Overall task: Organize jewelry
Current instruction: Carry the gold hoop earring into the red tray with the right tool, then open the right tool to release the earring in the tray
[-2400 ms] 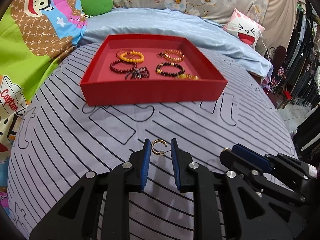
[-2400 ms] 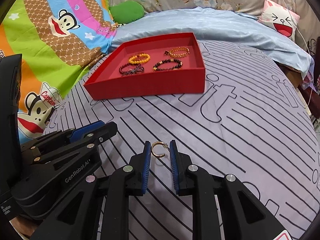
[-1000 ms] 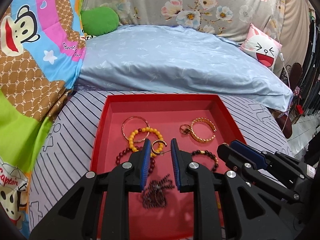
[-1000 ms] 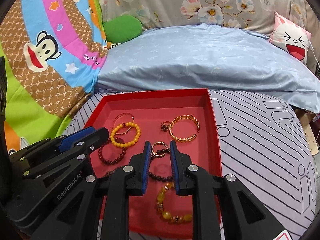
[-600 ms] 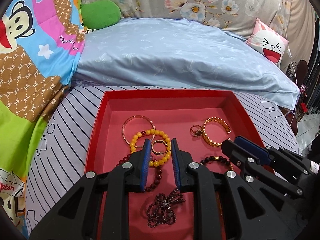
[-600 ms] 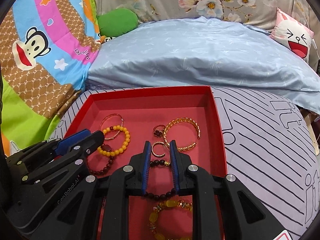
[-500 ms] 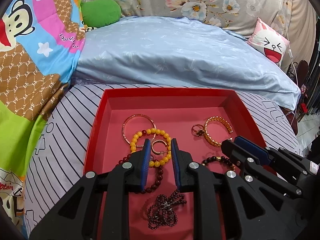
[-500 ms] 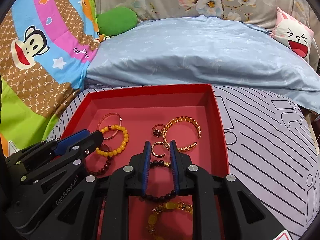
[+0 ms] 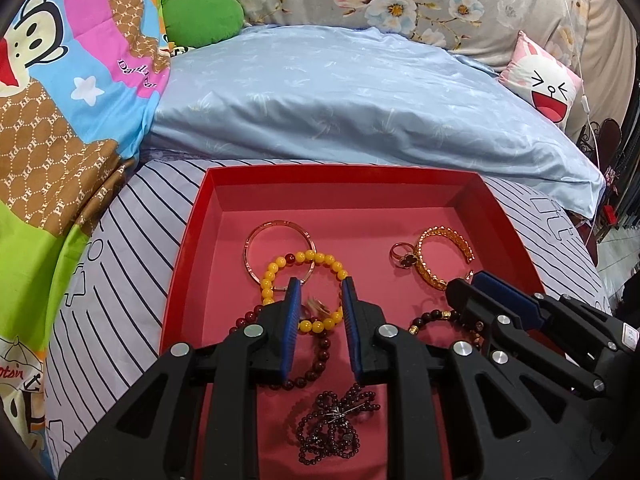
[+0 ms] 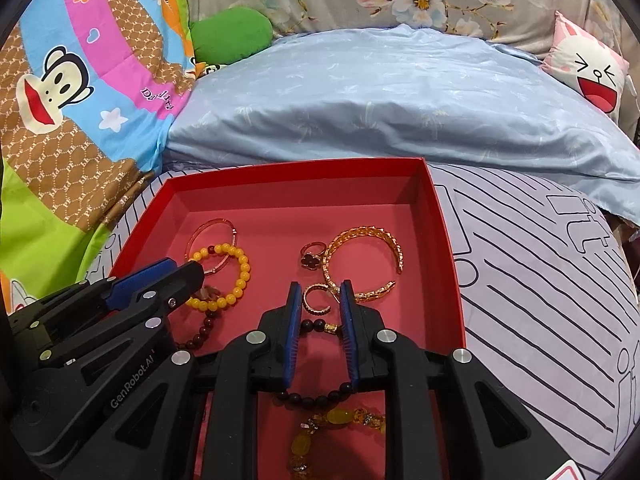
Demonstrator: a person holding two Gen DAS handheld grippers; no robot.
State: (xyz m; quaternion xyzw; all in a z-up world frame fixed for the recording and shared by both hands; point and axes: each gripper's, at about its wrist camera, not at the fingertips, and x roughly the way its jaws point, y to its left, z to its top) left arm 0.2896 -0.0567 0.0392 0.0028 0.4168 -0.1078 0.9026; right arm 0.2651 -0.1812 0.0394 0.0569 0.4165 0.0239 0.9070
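Both grippers hover over the red tray [image 9: 192,240], also in the right wrist view [image 10: 444,232]. My left gripper [image 9: 319,292] is open; a small gold hoop earring [image 9: 314,305] shows blurred between and below its fingers, over the yellow bead bracelet [image 9: 304,258]. My right gripper [image 10: 319,296] still has the other gold hoop earring [image 10: 316,300] between its pads. The tray also holds a thin gold bangle [image 9: 276,226], a gold cuff [image 10: 360,240], a ring with a dark flower [image 10: 310,256], dark bead bracelets and a dark beaded necklace [image 9: 336,428].
The tray lies on a grey striped sheet [image 10: 540,280] on a bed. A light blue quilt [image 9: 360,100] lies behind it, a cartoon monkey blanket [image 9: 60,120] to the left, a green cushion [image 9: 200,16] and a white rabbit pillow [image 9: 548,76] at the back.
Both grippers carried earrings from the sheet to over the tray. The left gripper's jaws have opened slightly and its earring is dropping, blurred. The right earring stays between its pads.
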